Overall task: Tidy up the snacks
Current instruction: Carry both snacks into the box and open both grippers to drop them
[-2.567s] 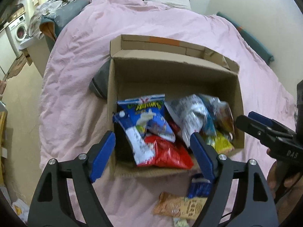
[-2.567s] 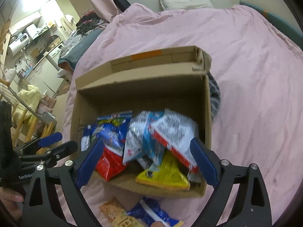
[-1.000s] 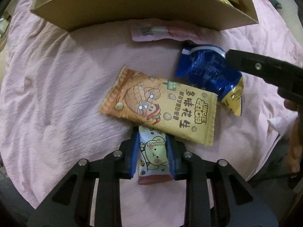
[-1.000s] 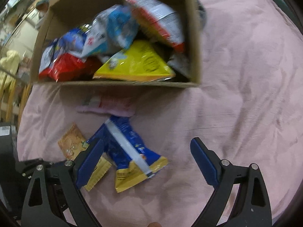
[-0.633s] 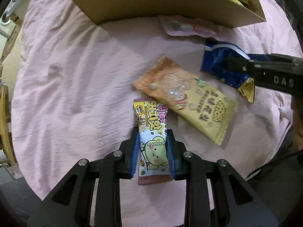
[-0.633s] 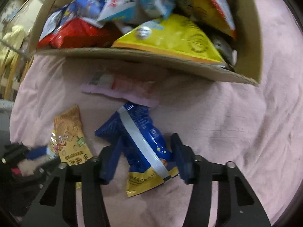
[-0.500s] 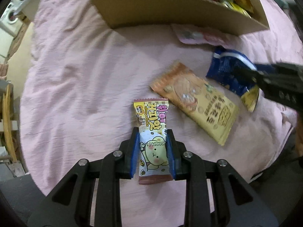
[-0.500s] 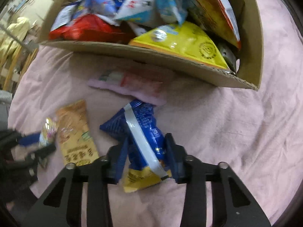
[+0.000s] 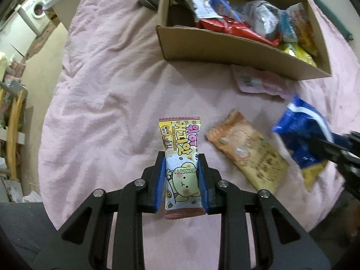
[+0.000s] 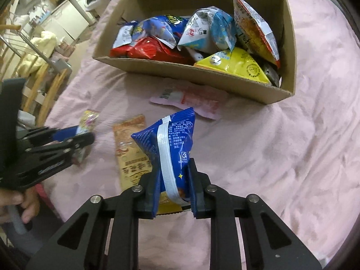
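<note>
**Two snacks gripped, box waiting at the top of the frame**

The yellow wafer snack packet (image 9: 182, 164) sits low centre in the left wrist view, clamped across its lower half by the left tool (image 9: 181, 183), its top end sticking out free beyond the pads. Gripping it near one end leaves the rest clear to go into the box first, as I judge it. In the right wrist view the blue snack bag (image 10: 171, 148) stands upright between the pads of the right tool (image 10: 172, 187), whose jaws have just been closing onto it; the bag is pinched low, by its yellow bottom seam.

Still lying on the pink bedspread (image 9: 108, 90) are an orange peanut packet (image 9: 247, 155), just right of the wafer, and a pale pink packet (image 10: 191, 100) close against the near wall of the cardboard box (image 10: 184, 72). The box, upper centre in both views, is already heaped with bags.

Both tools point steeply down at the bed. A hand (image 10: 20, 204) at the lower left edge of the right view holds the left tool's handle.
</note>
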Action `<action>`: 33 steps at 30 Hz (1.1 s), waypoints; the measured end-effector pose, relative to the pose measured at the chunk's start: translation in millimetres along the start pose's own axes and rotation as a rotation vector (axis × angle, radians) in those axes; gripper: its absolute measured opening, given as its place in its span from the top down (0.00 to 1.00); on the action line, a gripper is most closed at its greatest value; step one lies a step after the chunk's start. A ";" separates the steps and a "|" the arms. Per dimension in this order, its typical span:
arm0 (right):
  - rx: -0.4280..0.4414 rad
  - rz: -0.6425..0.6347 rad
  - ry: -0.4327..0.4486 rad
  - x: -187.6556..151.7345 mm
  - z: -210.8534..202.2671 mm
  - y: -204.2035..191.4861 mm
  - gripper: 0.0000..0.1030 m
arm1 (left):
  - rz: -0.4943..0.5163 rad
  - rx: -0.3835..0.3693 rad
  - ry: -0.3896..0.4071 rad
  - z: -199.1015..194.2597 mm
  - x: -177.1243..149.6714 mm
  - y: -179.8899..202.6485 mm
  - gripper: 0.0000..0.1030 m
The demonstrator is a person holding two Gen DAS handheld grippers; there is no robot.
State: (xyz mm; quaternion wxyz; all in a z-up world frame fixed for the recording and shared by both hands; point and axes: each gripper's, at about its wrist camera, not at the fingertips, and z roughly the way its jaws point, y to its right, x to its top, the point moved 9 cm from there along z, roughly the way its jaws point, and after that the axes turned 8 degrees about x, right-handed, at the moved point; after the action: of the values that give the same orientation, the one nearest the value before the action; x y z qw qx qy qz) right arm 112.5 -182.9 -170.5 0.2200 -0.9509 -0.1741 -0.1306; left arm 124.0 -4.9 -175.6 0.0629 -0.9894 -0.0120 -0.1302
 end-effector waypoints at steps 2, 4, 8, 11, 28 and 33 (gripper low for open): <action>0.014 -0.003 0.024 1.8 -8.7 -2.2 0.79 | -0.015 -0.006 -0.008 9.1 -9.9 -1.4 0.78; 0.028 -0.010 0.057 7.8 -15.9 -7.6 0.79 | -0.030 -0.009 0.003 12.2 -8.6 1.3 0.78; 0.058 0.002 0.138 19.8 -35.6 -11.0 0.79 | -0.011 0.007 0.056 -0.6 -0.5 1.5 0.78; 0.086 0.041 0.205 30.9 -53.6 -10.1 0.79 | -0.004 -0.003 0.091 -13.2 14.2 7.5 0.78; -0.003 0.096 0.379 144.3 -91.1 2.9 0.79 | 0.026 -0.027 0.310 -86.5 147.4 7.0 0.78; -0.006 0.090 0.381 171.1 -73.1 6.0 0.79 | 0.043 -0.064 0.332 -80.1 178.2 18.7 0.78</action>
State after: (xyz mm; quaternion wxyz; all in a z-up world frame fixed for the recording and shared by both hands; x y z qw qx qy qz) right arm 257.1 -175.0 -53.6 0.2515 -0.9166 -0.0865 -0.2987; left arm 276.4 -32.4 -54.9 0.0355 -0.9558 0.0240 -0.2908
